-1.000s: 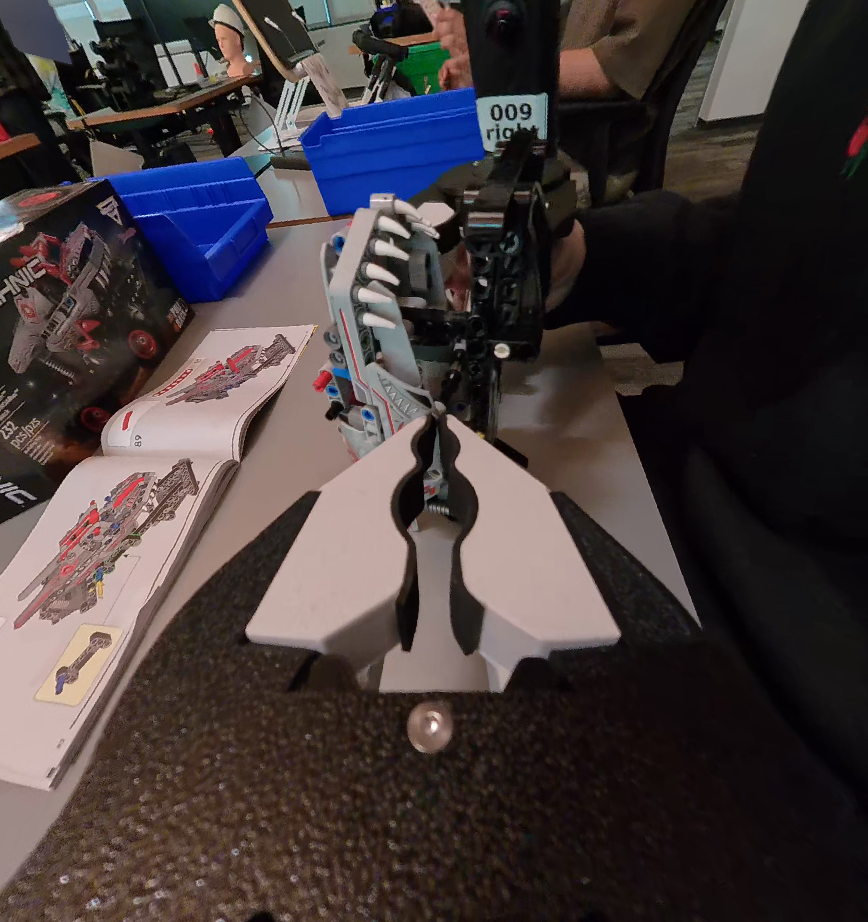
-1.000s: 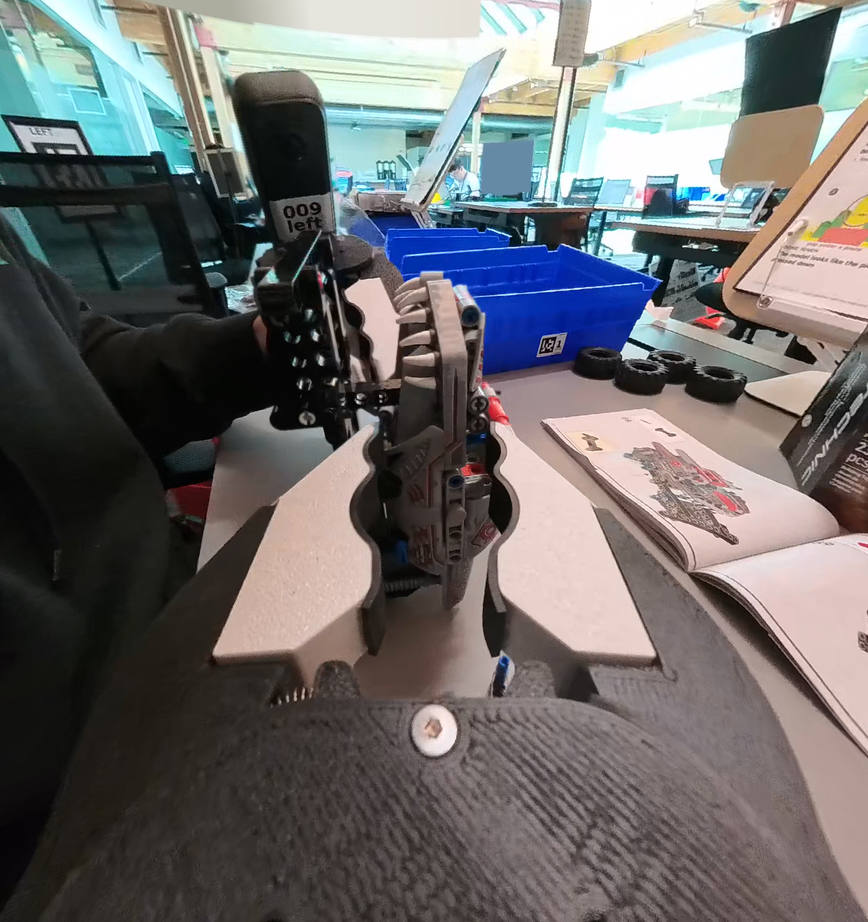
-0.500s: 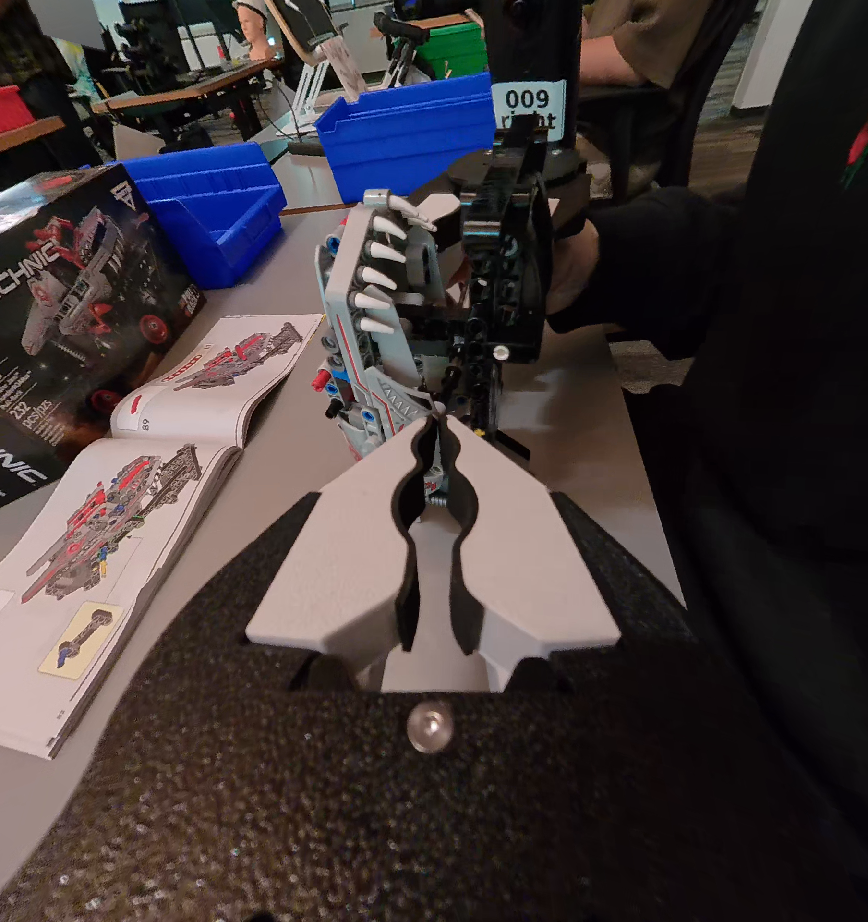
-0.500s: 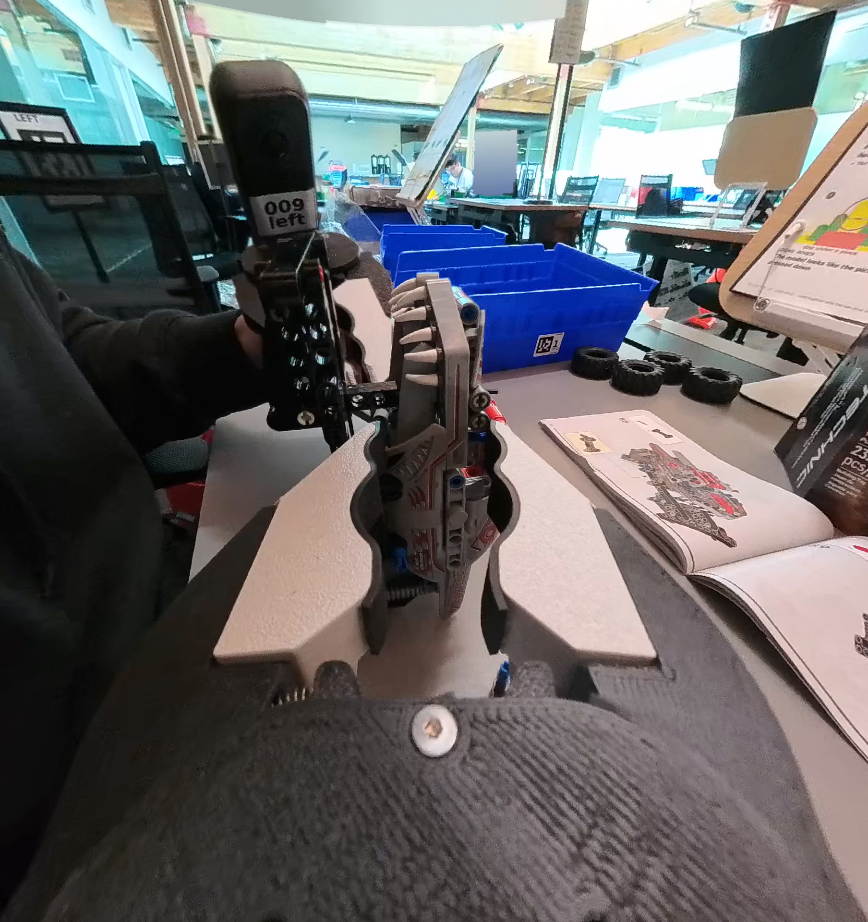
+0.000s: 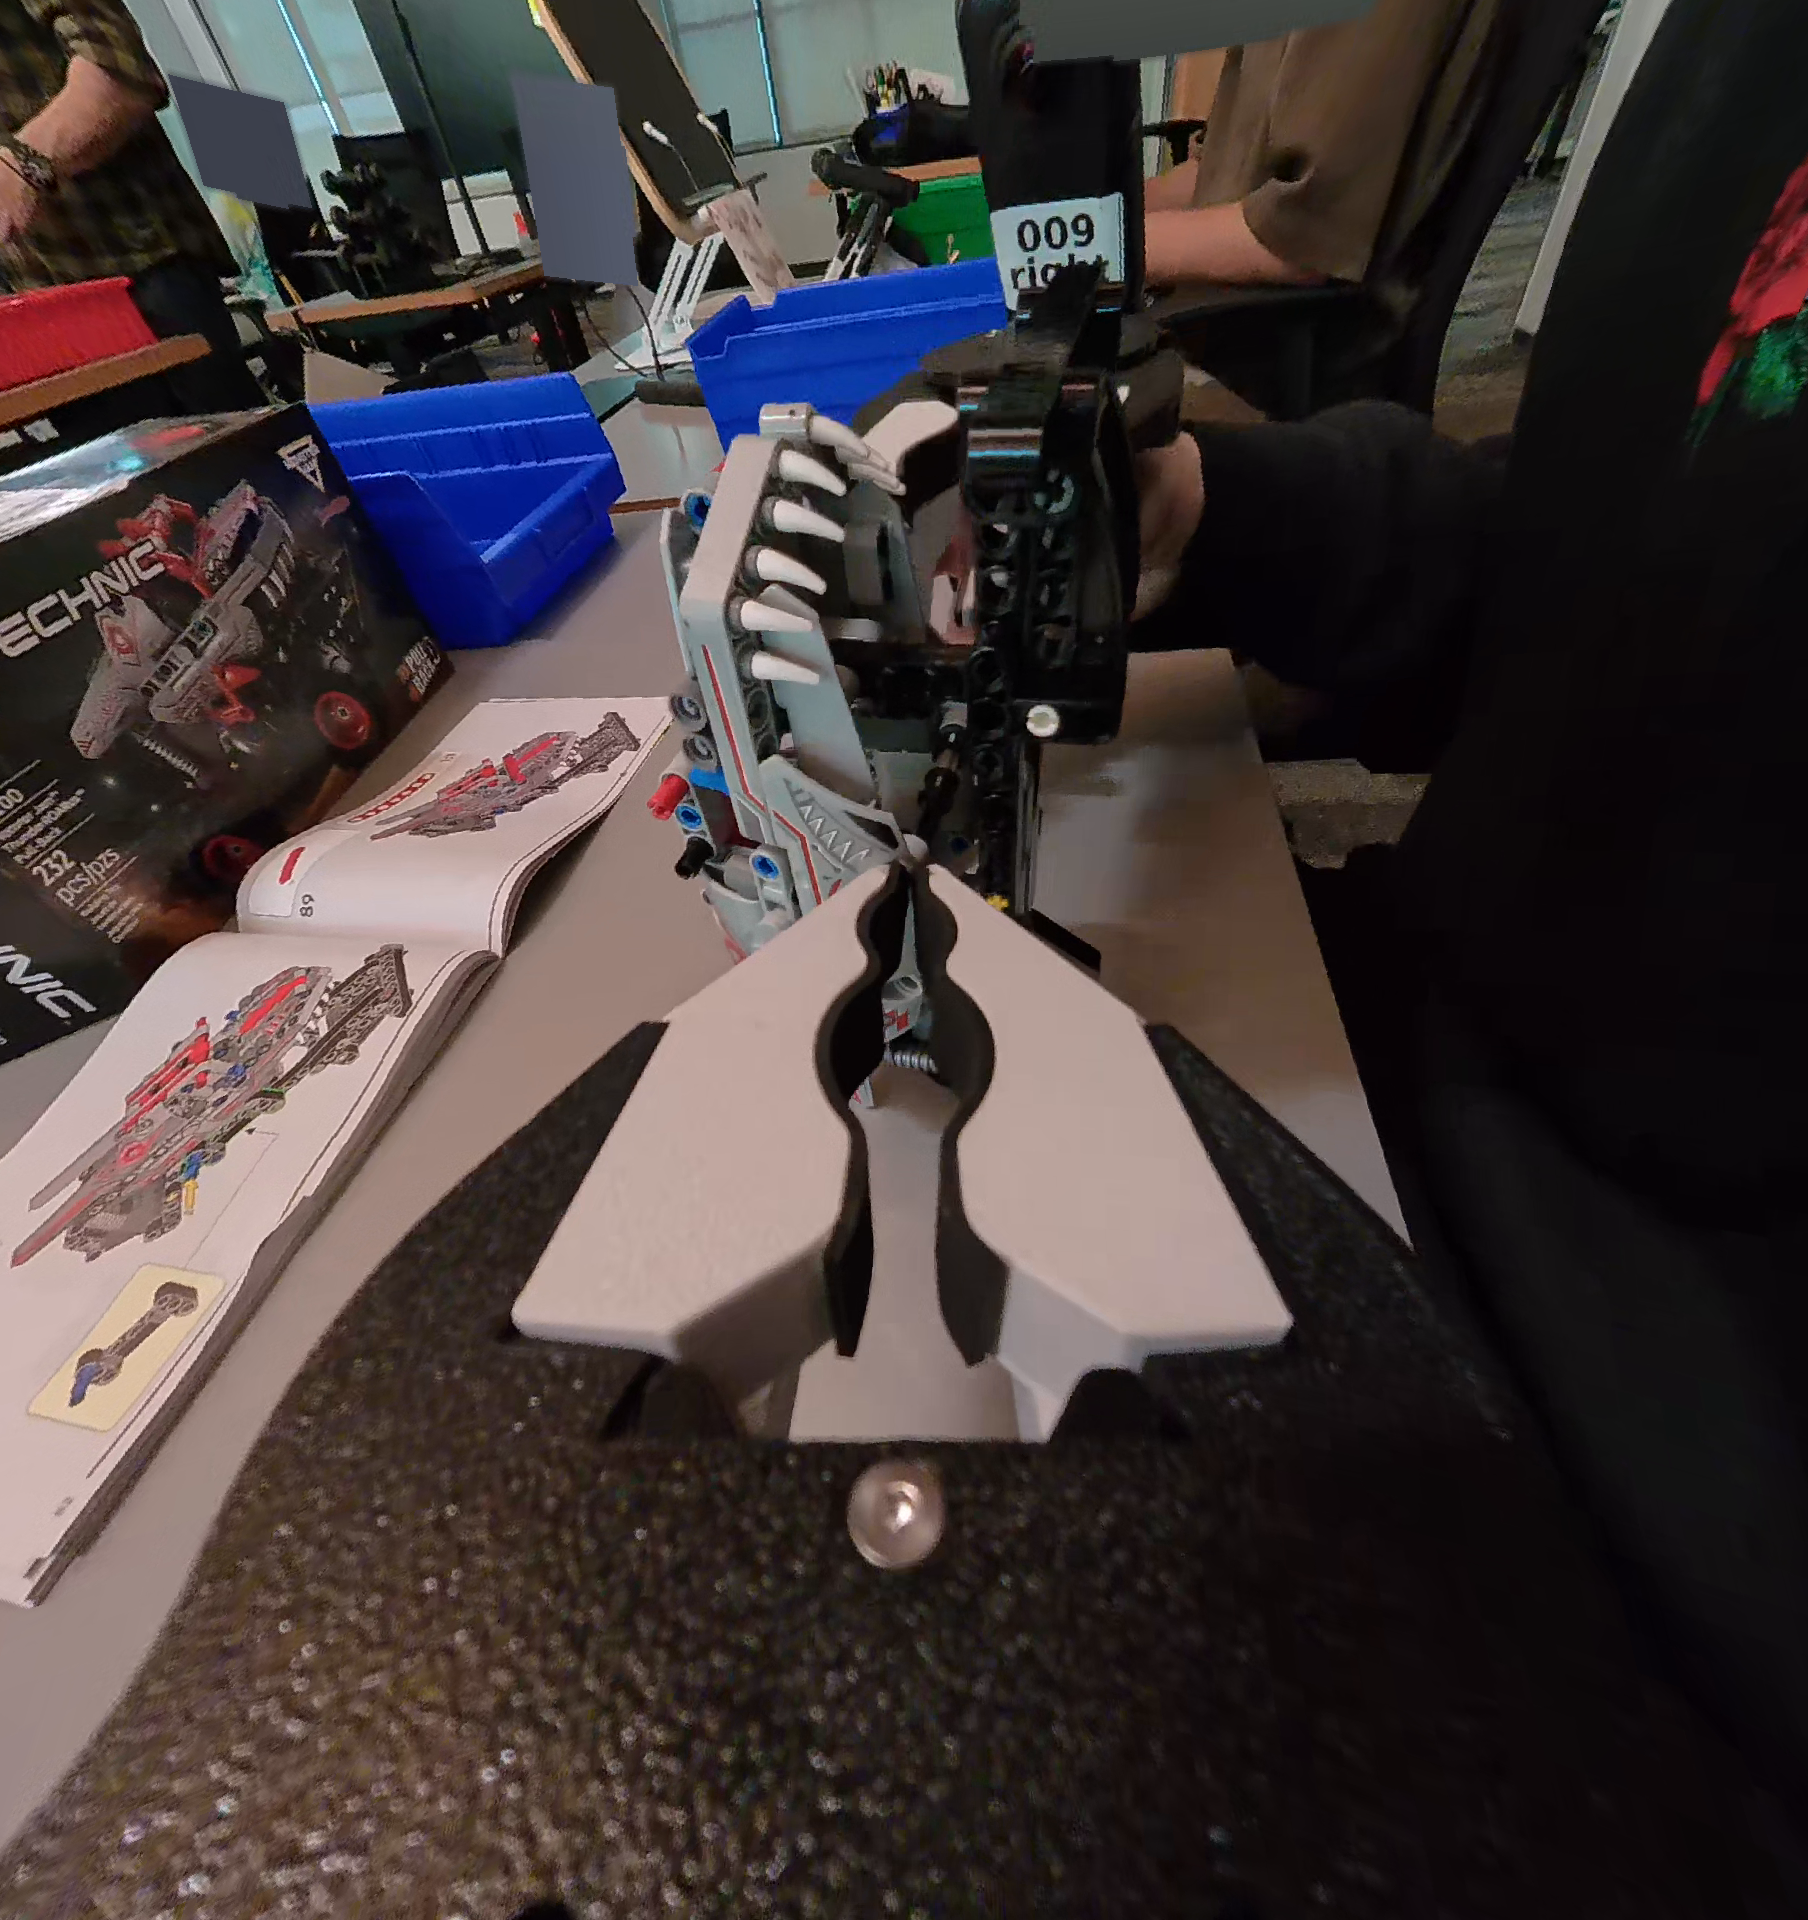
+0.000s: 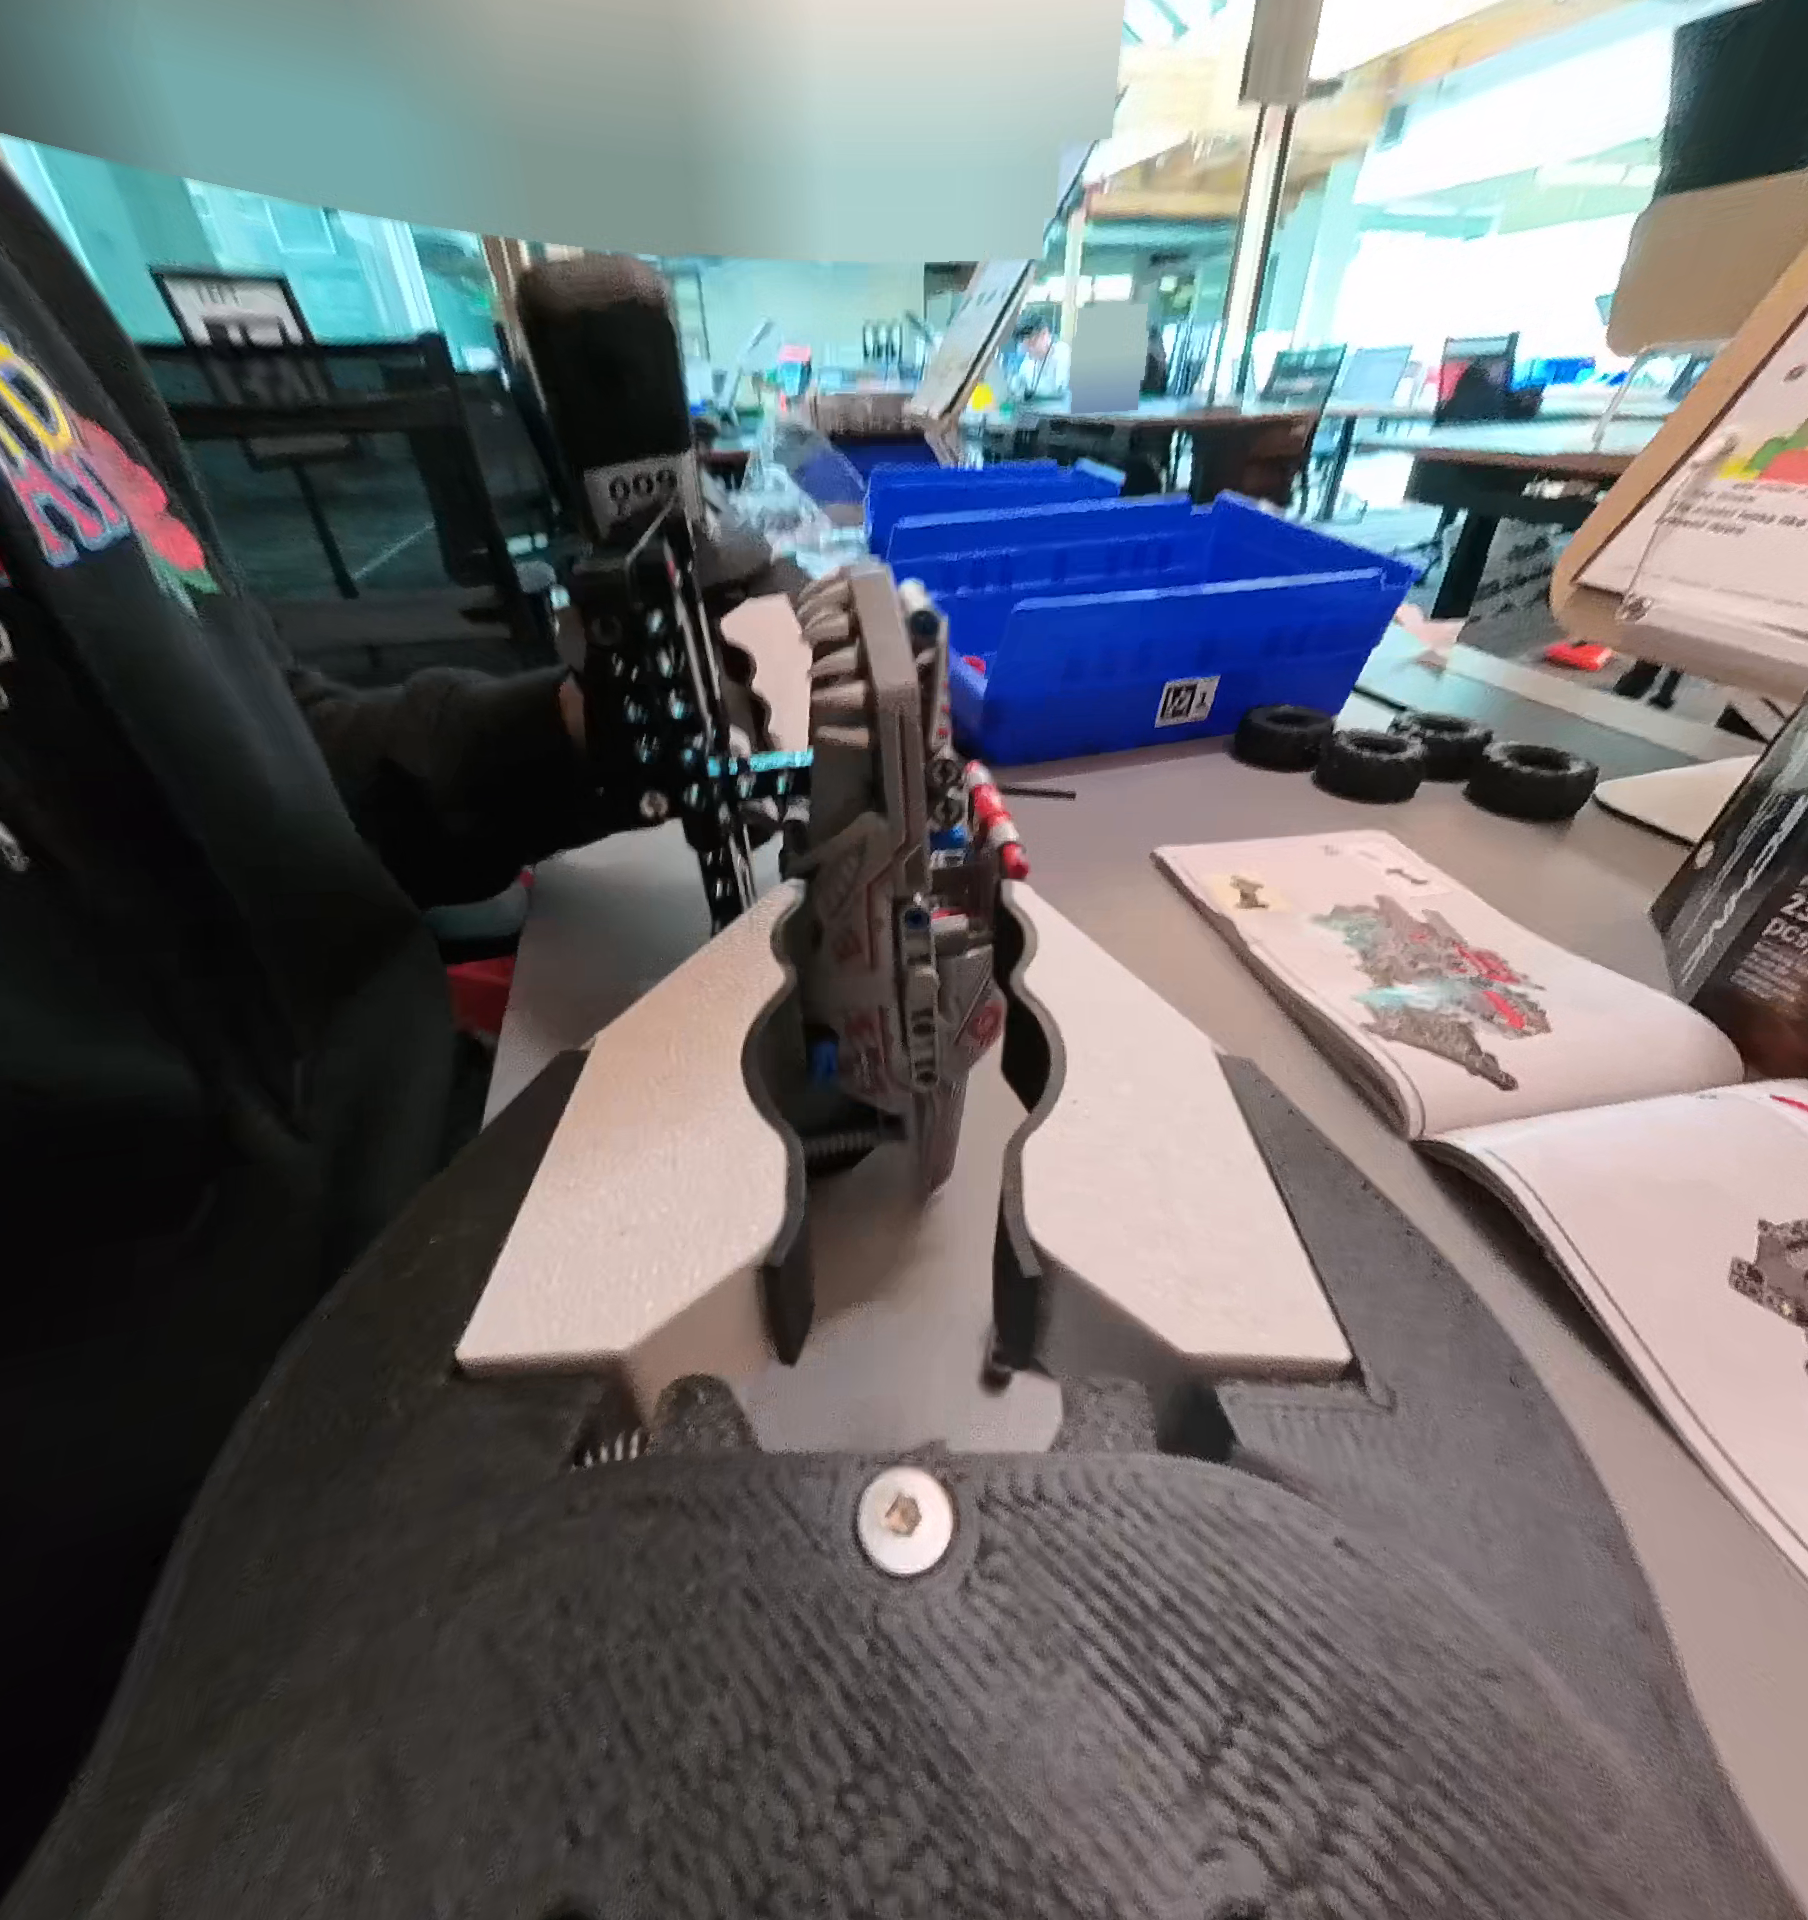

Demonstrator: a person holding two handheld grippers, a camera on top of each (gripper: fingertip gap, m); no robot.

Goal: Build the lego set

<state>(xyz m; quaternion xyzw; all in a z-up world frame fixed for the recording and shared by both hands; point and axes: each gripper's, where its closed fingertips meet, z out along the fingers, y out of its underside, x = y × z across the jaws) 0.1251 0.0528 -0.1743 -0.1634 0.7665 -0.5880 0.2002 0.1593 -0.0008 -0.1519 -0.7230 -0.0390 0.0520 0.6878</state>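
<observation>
In the lower centre of the left wrist view, the left gripper (image 5: 908, 883) has its pale grey jaws almost together, nipped at the tips on a thin edge at the bottom of the grey, red and black toothed lego model (image 5: 775, 665); a narrow hold like this steadies the model without covering the parts being worked on. In the right wrist view the right gripper (image 6: 905, 914) sits in the middle of the frame with its jaws clamped around the model's wider grey body, which stands upright between them, apparently lifted just off the grey table (image 6: 1108, 831), though I cannot tell whether its base touches. Holding it on end from two opposite sides seems meant to keep the row of white teeth and the black beam frame (image 5: 1045, 582) exposed, so the pieces can be pressed together. To the side, the open white instruction booklet (image 5: 256, 1091) lies flat on the table within easy sight, showing the build step. Behind it stands the black printed set box (image 5: 152, 665). Farther back at centre right of the right wrist view, four small black rubber tyres (image 6: 1419, 753) wait in a cluster, not yet fitted, beside the blue plastic bins (image 6: 1139, 634) that hold loose parts.
</observation>
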